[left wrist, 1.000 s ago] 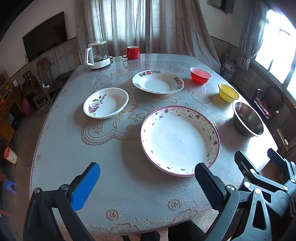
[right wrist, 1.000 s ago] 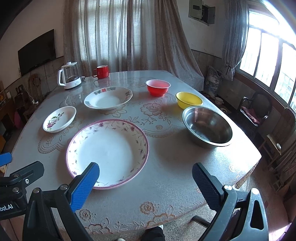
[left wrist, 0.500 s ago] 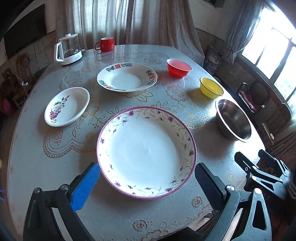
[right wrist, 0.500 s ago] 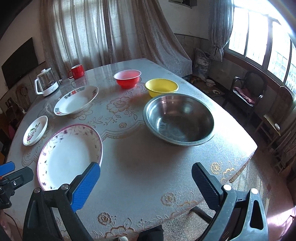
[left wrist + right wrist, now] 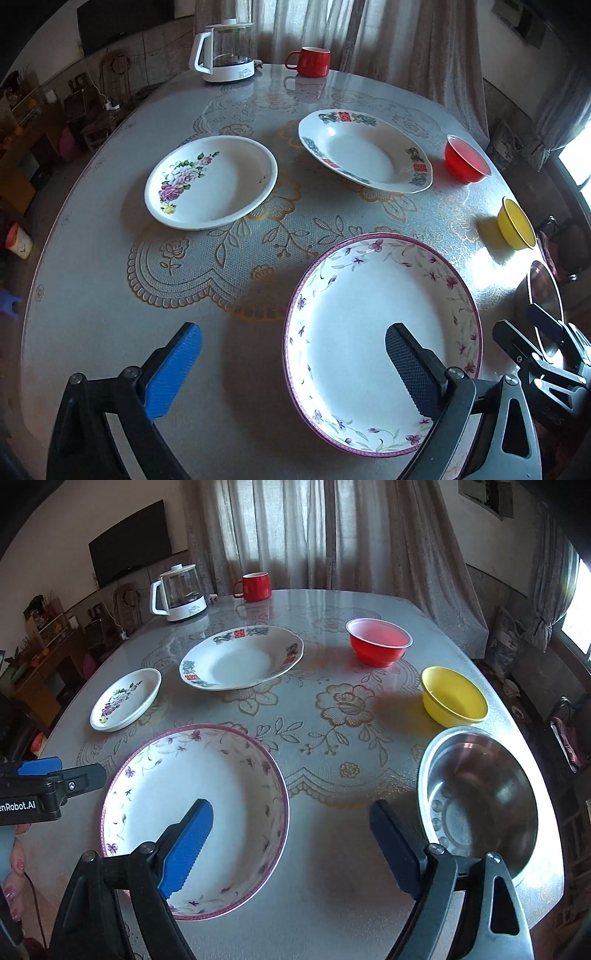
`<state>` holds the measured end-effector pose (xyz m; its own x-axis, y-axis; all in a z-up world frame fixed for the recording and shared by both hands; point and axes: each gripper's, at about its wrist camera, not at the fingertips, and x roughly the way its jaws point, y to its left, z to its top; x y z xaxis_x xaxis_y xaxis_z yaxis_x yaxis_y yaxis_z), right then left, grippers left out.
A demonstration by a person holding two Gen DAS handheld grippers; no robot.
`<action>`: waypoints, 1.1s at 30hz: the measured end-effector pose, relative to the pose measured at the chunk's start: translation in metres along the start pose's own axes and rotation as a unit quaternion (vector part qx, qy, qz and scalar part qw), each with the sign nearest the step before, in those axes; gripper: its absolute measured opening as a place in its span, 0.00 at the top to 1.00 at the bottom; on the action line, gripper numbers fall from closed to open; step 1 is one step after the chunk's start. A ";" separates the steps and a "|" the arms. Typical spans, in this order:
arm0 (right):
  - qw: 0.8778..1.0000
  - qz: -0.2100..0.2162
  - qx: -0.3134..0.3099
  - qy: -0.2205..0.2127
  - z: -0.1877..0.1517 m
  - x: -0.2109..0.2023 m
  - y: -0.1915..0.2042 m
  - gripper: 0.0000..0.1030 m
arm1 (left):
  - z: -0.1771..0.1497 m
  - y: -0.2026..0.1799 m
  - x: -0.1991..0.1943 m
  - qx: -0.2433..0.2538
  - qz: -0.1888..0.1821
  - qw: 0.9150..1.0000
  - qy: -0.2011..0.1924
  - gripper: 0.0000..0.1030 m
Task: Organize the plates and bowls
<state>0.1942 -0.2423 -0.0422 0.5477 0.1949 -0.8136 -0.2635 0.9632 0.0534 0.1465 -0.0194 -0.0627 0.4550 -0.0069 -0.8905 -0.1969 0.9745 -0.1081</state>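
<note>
Both grippers, left (image 5: 291, 363) and right (image 5: 293, 843), were closing, gripping nothing. The big plate (image 5: 382, 325) lay under them, the steel bowl (image 5: 480, 805) at three o'clock.

Three plates are sitting on the desk (image 5: 332, 904): a purple-rimmed plate (image 5: 192, 812), a rose plate (image 5: 125, 699) and a red-and-green patterned plate (image 5: 242, 657). Three bowls are sitting there too: one red bowl (image 5: 378, 640), one yellow bowl (image 5: 454, 696), one steel bowl (image 5: 480, 805). One kettle (image 5: 179, 592) and one red mug (image 5: 255, 586) are standing at the far edge.
</note>
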 end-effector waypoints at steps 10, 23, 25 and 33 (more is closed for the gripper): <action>0.991 0.061 -0.069 0.095 0.002 0.063 0.003 0.50 | -0.019 0.019 0.030 -0.061 -0.034 0.997 0.021 0.39; 0.990 0.069 -0.031 0.122 -0.002 0.080 -0.001 0.65 | -0.010 0.007 0.058 0.042 -0.095 0.994 0.035 0.54; 0.990 0.068 -0.016 0.122 -0.002 0.081 -0.002 0.71 | -0.010 0.000 0.060 0.081 -0.099 0.991 0.031 0.56; 0.993 0.048 0.008 0.108 -0.004 0.080 -0.002 0.77 | -0.007 -0.015 0.065 0.157 -0.081 0.984 0.021 0.57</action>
<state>0.2350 -0.2293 -0.1097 0.3364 0.2439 -0.9096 -0.2921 0.9453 0.1454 0.1732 -0.0365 -0.1218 0.4208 -0.1706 -0.8910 0.1566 0.9811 -0.1139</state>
